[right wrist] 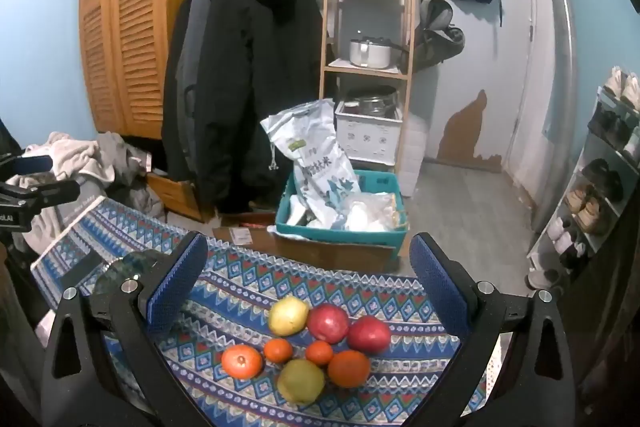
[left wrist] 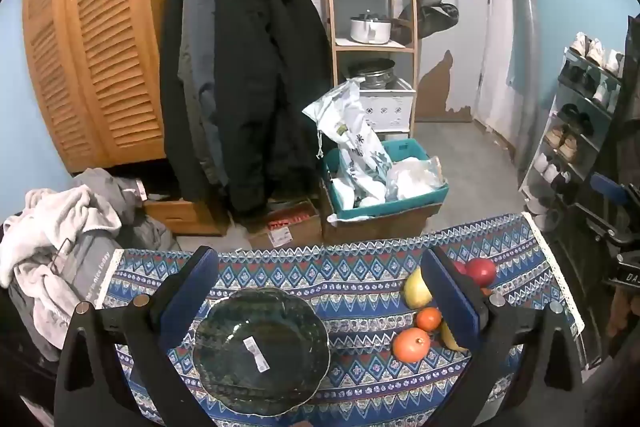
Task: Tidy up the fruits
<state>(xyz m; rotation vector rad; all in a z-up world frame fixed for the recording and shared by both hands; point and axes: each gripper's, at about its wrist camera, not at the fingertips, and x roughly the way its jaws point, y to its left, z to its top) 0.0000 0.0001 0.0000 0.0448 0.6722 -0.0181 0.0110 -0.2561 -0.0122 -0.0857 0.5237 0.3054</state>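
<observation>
Right wrist view gives me the fruits (right wrist: 308,347) bunched on the patterned table (right wrist: 248,283): two red apples (right wrist: 348,327), two yellow-green ones, four oranges. My right tool (right wrist: 308,283) hangs above them, tilted down, jaws spread wide with nothing between the pads. Only a sliver of the bowl (right wrist: 120,267) shows here, at the left, behind the left finger. On the left wrist view I see that bowl (left wrist: 260,351) whole: dark glass, scalloped, nothing in it but a sticker. My left tool (left wrist: 320,291) hovers over it, angled down, jaws wide and holding nothing; its right finger hides part of the fruit.
</observation>
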